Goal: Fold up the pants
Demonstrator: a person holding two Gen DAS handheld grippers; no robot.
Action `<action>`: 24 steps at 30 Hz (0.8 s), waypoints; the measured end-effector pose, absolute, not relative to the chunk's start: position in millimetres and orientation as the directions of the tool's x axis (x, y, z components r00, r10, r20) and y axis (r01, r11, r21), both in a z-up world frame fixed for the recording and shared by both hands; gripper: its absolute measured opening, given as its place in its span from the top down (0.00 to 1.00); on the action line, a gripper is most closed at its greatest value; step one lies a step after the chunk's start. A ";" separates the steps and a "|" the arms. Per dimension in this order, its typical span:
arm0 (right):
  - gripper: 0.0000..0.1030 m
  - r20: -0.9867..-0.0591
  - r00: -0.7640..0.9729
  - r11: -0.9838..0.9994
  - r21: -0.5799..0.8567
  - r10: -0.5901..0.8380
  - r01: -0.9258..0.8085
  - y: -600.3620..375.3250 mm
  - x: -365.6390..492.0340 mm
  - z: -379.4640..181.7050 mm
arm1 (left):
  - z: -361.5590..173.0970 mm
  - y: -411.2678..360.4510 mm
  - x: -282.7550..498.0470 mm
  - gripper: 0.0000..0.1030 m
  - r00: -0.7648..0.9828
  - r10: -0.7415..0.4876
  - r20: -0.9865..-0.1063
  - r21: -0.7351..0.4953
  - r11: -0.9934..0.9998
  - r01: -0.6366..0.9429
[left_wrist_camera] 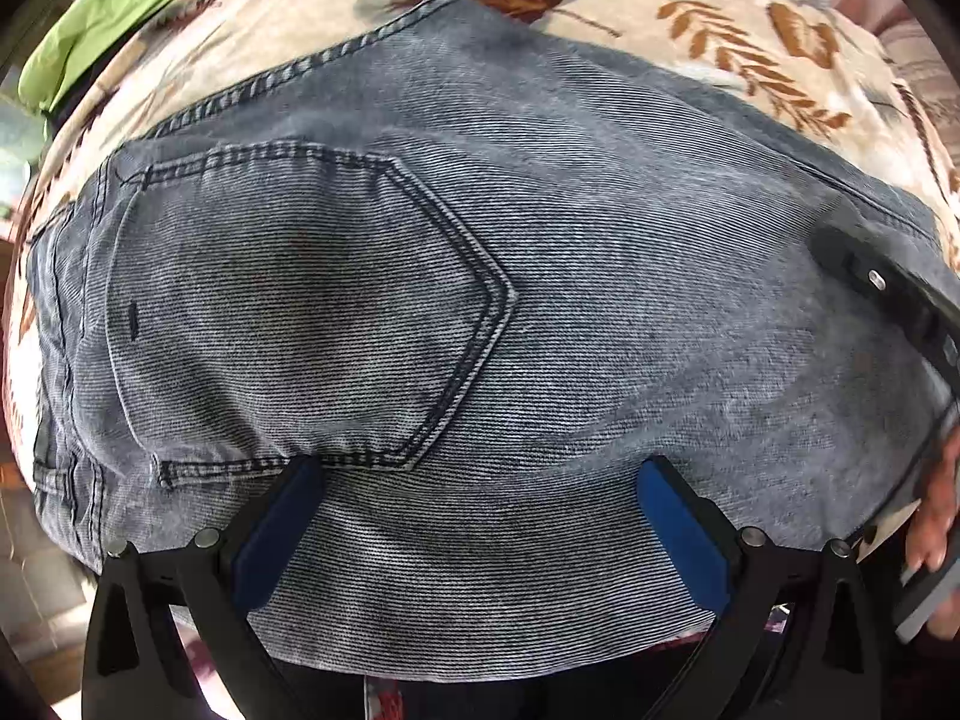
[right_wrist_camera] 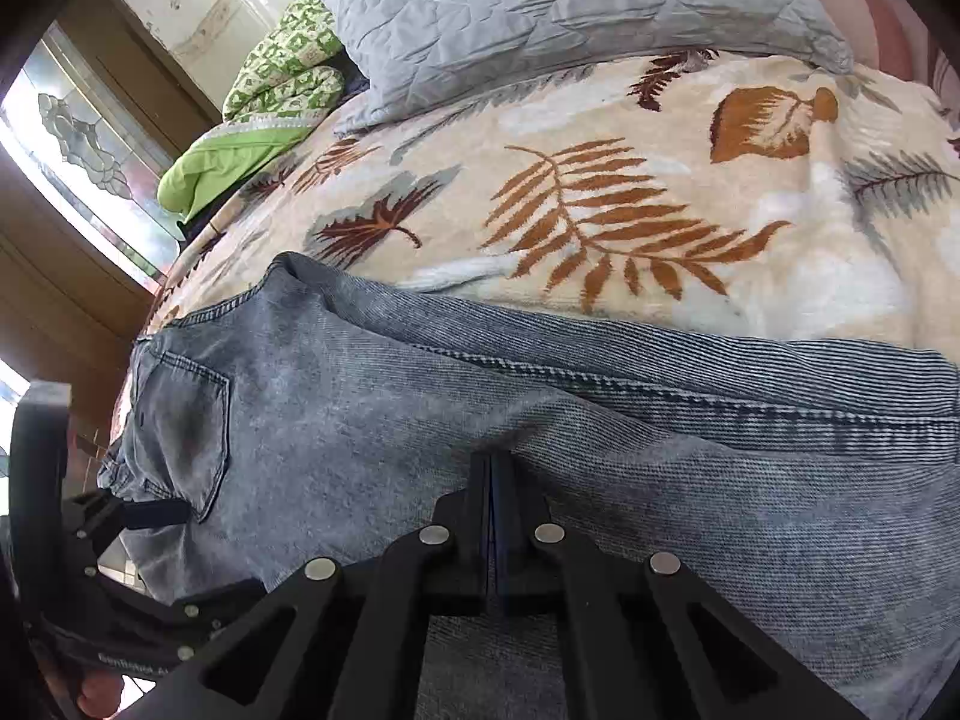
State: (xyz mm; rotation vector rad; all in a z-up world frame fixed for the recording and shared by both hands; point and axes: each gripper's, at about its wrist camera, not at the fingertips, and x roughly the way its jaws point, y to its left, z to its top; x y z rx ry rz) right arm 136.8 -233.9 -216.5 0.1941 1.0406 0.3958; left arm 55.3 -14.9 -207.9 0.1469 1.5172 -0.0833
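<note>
Pants (left_wrist_camera: 480,276) spread flat on bed blanket (right_wrist_camera: 660,222), back pocket (left_wrist_camera: 300,312) up, at 9 o'clock in left view. Left gripper (left_wrist_camera: 477,525) fingers released, blue pads resting on denim. Right gripper (right_wrist_camera: 493,480) fingers clenched on pants fabric. Grey pillow (right_wrist_camera: 570,12) at 12 o'clock, green cloth (right_wrist_camera: 270,90) at 10, window (right_wrist_camera: 78,144) beyond.

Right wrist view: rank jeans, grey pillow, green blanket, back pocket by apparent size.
1. jeans, filling the lower half, though nearest the camera.
2. grey pillow, far off, so likely larger than it looks.
3. green blanket, partly hidden behind the pillow.
4. back pocket, close to the blanket in apparent size, so that order is unsure.
</note>
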 end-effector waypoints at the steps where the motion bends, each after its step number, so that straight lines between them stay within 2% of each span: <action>1: 0.98 -0.801 0.446 0.917 0.327 0.398 -0.230 -235.1 134.6 -214.0 | -205.2 -16.2 59.3 0.00 0.054 0.044 -0.998 0.050 0.990 0.130; 6: 0.97 -0.773 0.513 0.927 0.320 0.374 -0.193 -264.1 123.1 -197.2 | -176.1 -26.2 86.5 0.00 0.180 0.069 -0.981 0.084 0.993 0.079; 11: 0.95 -0.756 0.569 0.943 0.305 0.324 -0.131 -299.8 111.7 -187.3 | -187.9 -38.2 108.9 0.00 0.141 0.055 -0.988 0.062 0.997 0.047; 14: 0.95 -0.758 0.556 0.937 0.325 0.341 -0.132 -309.7 108.6 -187.4 | -208.3 -40.3 117.1 0.00 0.106 0.067 -0.992 0.071 0.997 0.029; 18: 0.95 -0.773 0.523 0.933 0.313 0.359 -0.178 -300.6 105.4 -190.7 | -208.6 -44.2 115.1 0.00 0.128 0.069 -0.989 0.073 0.997 0.033; 24: 0.95 -0.831 0.460 0.949 0.257 0.313 -0.182 -283.8 114.3 -211.6 | -216.1 -50.4 126.2 0.00 0.108 0.074 -0.991 0.079 0.996 0.043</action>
